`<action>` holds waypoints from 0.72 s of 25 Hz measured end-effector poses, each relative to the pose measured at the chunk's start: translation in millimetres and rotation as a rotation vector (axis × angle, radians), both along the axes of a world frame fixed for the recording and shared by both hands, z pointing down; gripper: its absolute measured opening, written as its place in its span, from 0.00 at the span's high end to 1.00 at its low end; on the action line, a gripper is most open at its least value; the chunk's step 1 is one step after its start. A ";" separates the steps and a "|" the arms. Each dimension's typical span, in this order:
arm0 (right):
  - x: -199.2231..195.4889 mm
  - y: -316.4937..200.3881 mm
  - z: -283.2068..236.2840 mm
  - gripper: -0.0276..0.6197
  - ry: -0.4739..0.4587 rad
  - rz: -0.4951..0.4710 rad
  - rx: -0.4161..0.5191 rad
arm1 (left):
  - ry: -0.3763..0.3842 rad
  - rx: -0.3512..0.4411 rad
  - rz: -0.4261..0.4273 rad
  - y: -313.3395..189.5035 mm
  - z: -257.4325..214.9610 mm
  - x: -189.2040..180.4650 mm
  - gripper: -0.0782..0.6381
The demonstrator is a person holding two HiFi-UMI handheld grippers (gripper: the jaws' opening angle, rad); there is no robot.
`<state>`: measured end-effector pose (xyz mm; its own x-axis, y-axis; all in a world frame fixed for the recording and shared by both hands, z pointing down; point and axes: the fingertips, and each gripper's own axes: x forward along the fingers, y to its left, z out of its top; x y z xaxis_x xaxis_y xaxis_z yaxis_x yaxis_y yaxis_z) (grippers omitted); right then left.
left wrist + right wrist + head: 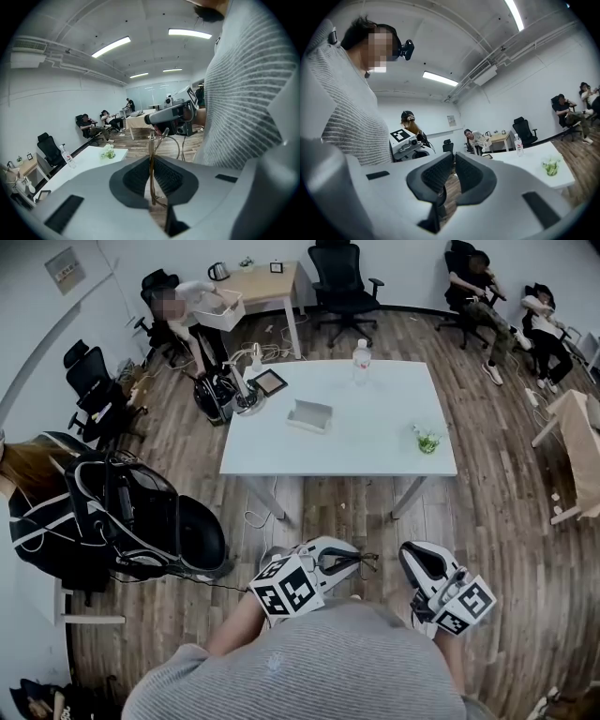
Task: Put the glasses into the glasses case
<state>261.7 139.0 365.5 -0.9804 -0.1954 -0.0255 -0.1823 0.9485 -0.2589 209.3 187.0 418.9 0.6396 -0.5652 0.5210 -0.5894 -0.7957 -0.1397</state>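
The glasses (367,563), thin and gold-rimmed, are clamped edge-on in my left gripper (351,562), which I hold close to my body, well short of the table. In the left gripper view the frame (151,180) runs up between the pads of the left gripper (152,159), and its temples stick out past the tips. The glasses case (310,415), a pale box lying open, rests on the white table (375,442) ahead. To the right, my right gripper (414,559) is also held at my waist. Its jaws (454,161) stand almost together with nothing between them.
The table also carries a water bottle (361,362), a small green plant (427,440) and a tablet (269,382). A dark bag (141,521) lies on the floor at left. Office chairs and several people sit around the room's edges.
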 end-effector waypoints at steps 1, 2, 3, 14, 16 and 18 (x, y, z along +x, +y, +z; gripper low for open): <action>0.9 0.1 -0.4 0.93 -0.003 -0.005 0.001 | -0.004 -0.002 -0.003 0.6 0.3 1.6 0.84; 1.4 0.1 -0.9 0.93 -0.009 -0.011 0.001 | -0.005 -0.003 -0.006 1.4 0.3 3.3 0.84; 1.2 0.0 -1.1 0.93 -0.015 -0.018 -0.001 | -0.004 -0.003 -0.010 2.3 0.2 4.5 0.84; -46.3 -14.0 6.8 0.93 -0.027 -0.065 -0.005 | 0.006 0.011 -0.061 -16.4 10.8 -41.7 0.84; -58.8 -26.7 6.8 0.93 -0.021 -0.062 -0.005 | 0.017 0.016 -0.053 -31.6 12.0 -53.6 0.84; -74.4 -42.5 5.6 0.93 -0.008 -0.060 -0.001 | 0.025 0.018 -0.046 -49.2 11.7 -67.8 0.84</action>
